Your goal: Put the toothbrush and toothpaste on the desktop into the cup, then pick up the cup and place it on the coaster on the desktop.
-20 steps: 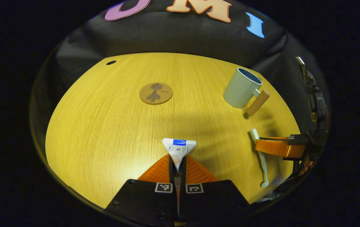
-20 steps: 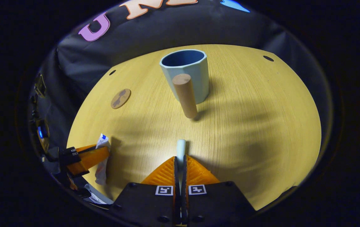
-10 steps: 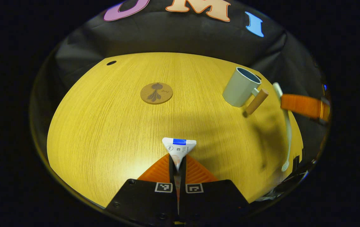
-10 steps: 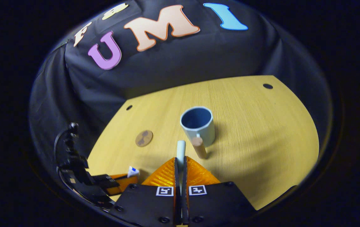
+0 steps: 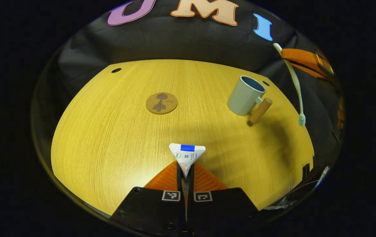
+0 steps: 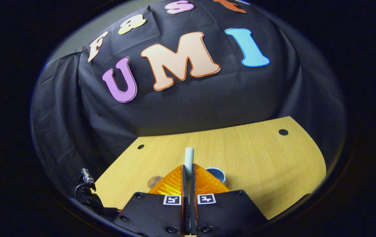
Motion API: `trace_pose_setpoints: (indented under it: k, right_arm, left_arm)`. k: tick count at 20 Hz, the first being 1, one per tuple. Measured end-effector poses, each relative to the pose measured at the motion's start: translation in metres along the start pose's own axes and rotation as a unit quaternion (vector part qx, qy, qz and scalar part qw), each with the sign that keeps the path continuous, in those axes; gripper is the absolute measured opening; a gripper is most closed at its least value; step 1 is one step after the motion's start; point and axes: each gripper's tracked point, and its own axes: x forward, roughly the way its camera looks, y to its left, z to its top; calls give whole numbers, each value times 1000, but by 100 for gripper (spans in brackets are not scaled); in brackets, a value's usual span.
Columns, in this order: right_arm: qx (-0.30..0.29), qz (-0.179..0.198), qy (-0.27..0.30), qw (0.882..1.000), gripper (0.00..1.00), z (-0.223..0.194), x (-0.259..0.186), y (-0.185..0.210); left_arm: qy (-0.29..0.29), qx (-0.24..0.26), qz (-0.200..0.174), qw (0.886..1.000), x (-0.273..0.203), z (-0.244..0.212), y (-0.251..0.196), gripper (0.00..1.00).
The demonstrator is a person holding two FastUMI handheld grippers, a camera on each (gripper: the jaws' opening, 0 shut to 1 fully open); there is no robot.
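Right gripper (image 6: 188, 171): clamped on the toothbrush (image 5: 293, 77), which we see in the left gripper view hanging bristles-down in the air, above and beside the cup (image 5: 245, 95).
Left gripper (image 5: 186, 171): pressed together on the toothpaste (image 5: 187, 154), its flat crimped end pointing forward, low over the tabletop (image 5: 115, 131).
Cup: upright near the far right of the tabletop, open mouth up, wooden handle (image 5: 259, 110) sticking out toward the right gripper.
Coaster (image 5: 161, 103): bare, well apart from the cup, toward the middle.
Risk, as we judge it: the brush hangs long and loose; lowered off-centre, its head could catch the rim or handle and tip the cup.
Second risk: both grippers converging on one mouth could collide.
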Motion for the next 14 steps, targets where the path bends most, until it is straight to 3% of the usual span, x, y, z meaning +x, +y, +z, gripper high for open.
trace_pose_setpoints:
  k: [6, 14]
  right_arm:
    - [6, -5, -60, 998, 3, 38, 40, -8]
    - [2, -27, -90, 996, 4, 43, 89, -30]
  left_arm:
    - [-15, -5, 7, 1000, -18, 10, -2, 0]
    - [-33, -14, 27, 999, -38, 22, 1, 0]
